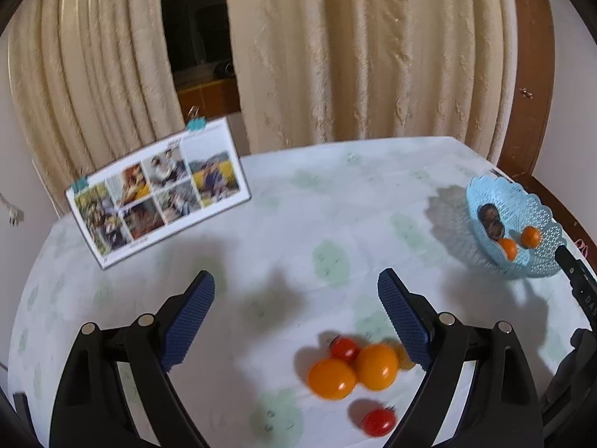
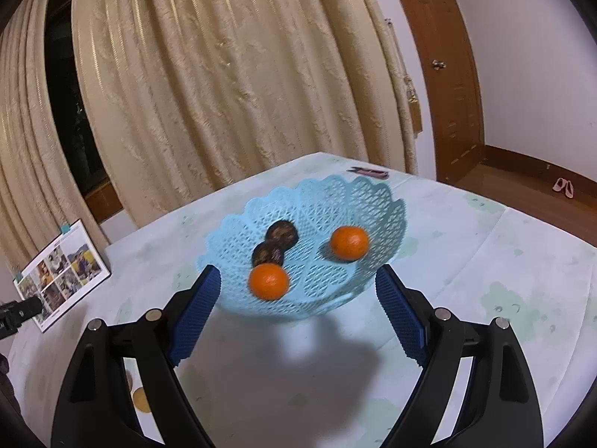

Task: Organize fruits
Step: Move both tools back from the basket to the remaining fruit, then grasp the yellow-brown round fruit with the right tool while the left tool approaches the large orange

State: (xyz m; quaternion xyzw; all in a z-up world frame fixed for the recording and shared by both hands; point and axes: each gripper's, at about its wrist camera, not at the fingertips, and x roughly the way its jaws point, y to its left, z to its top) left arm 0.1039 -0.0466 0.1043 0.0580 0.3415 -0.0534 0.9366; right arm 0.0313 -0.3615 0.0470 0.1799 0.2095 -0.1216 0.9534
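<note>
since two oranges (image 2: 268, 280) and two dark fruits (image 2: 274, 244) are already seen inside the blue basket (image 2: 388, 224), the task is judged partly done. left of the basket, five round tomatoes (image 1: 354, 367) remain clustered on the table (image 1: 298, 205); no long axis can be told. left hand-held gripper (image 1: 296, 291) and right hand-held gripper (image 2: 298, 283) are released, nothing grasped.
</note>
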